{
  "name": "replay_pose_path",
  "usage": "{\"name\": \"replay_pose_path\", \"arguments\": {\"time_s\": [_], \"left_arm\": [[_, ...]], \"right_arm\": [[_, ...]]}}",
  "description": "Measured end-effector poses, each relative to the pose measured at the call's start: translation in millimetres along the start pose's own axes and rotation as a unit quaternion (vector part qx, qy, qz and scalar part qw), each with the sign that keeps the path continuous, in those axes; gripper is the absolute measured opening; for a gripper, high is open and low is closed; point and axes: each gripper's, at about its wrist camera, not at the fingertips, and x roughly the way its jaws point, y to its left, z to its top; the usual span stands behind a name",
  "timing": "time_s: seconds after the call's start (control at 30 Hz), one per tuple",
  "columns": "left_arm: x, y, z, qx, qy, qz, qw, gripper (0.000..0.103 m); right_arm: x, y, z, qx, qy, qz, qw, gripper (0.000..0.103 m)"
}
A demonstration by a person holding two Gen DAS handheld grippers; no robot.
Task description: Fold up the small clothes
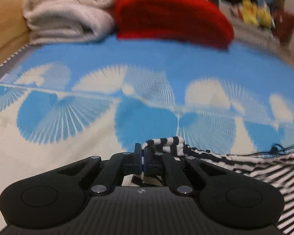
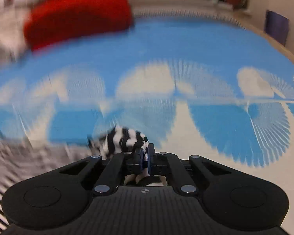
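Observation:
A black-and-white striped garment (image 1: 264,168) lies on a blue-and-white patterned bedspread (image 1: 147,62). My left gripper (image 1: 143,152) is shut on a bunched corner of the striped garment, which trails off to the right. In the right wrist view, my right gripper (image 2: 145,152) is shut on another bunched corner of the same striped garment (image 2: 123,139), which trails off to the left over the bedspread (image 2: 186,45). That view is motion-blurred.
A folded red cloth (image 1: 170,15) and a stack of folded white towels (image 1: 66,13) sit at the far edge of the bed. The red cloth (image 2: 78,13) shows at upper left in the right wrist view. Yellow toys (image 1: 254,13) and clutter lie beyond.

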Motion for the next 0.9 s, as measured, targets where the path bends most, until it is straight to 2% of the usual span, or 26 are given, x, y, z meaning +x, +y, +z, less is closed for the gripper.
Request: {"name": "replay_pose_path", "arguments": {"time_s": [0.03,0.07,0.1,0.13,0.17,0.23,0.33,0.5,0.57,0.63,0.73,0.8,0.87,0.9], "left_arm": [[4.2,-1.4,-1.3,0.004,0.011,0.001,0.9999,0.003],[12.3,-5.5,-3.3,0.013,0.043,-0.006,0.999,0.007],[24.1,-10.2,-8.9,0.029,0.099,-0.015,0.9945,0.013],[34.0,-15.6,-17.5,0.049,0.152,-0.016,0.9871,0.026],[32.0,-19.8,-23.0,0.064,0.154,-0.003,0.986,0.031],[14.5,-24.1,-17.5,0.078,0.12,0.011,0.9896,0.031],[-9.5,-11.4,-9.8,0.033,0.104,-0.01,0.994,0.032],[-67.0,18.9,-2.3,-0.013,0.105,-0.029,0.9939,0.032],[-101.6,36.9,-5.4,-0.042,0.095,-0.059,0.9929,0.032],[-130.6,50.5,-15.4,-0.052,0.087,-0.081,0.9916,0.032],[-147.2,63.8,-46.7,-0.069,0.104,-0.1,0.9871,0.032],[-137.6,68.8,-77.8,-0.09,0.137,-0.108,0.9806,0.032],[-116.7,65.8,-103.2,-0.092,0.236,-0.094,0.9628,0.03],[-115.8,65.1,-106.0,-0.098,0.239,-0.098,0.9611,0.031]], "right_arm": [[-0.4,-2.1,-0.1,0.011,-0.007,-0.004,1.0,0.004],[4.6,-3.8,-2.9,0.019,0.005,-0.018,1.0,0.007],[11.7,-6.1,-7.3,0.023,0.033,-0.03,0.999,0.012],[24.5,-9.8,-14.9,0.027,0.088,-0.04,0.995,0.014],[31.0,-11.8,-22.6,0.03,0.121,-0.042,0.991,0.016],[27.0,-16.2,-26.2,0.034,0.122,-0.04,0.991,0.017],[-2.8,-15.7,-18.2,0.034,0.096,-0.036,0.994,0.025],[-68.7,-27.7,-10.3,0.087,0.071,0.004,0.994,0.025],[-97.8,-31.3,-9.2,0.094,0.058,0.012,0.994,0.028],[-126.0,-35.0,-13.8,0.097,0.048,0.012,0.994,0.034],[-147.6,-42.4,-34.9,0.102,0.057,0.012,0.993,0.037],[-146.9,-49.3,-56.4,0.119,0.073,0.009,0.99,0.038],[-136.1,-57.5,-79.9,0.147,0.113,0.009,0.983,0.037],[-129.1,-60.8,-86.1,0.159,0.142,0.003,0.977,0.038]]}}
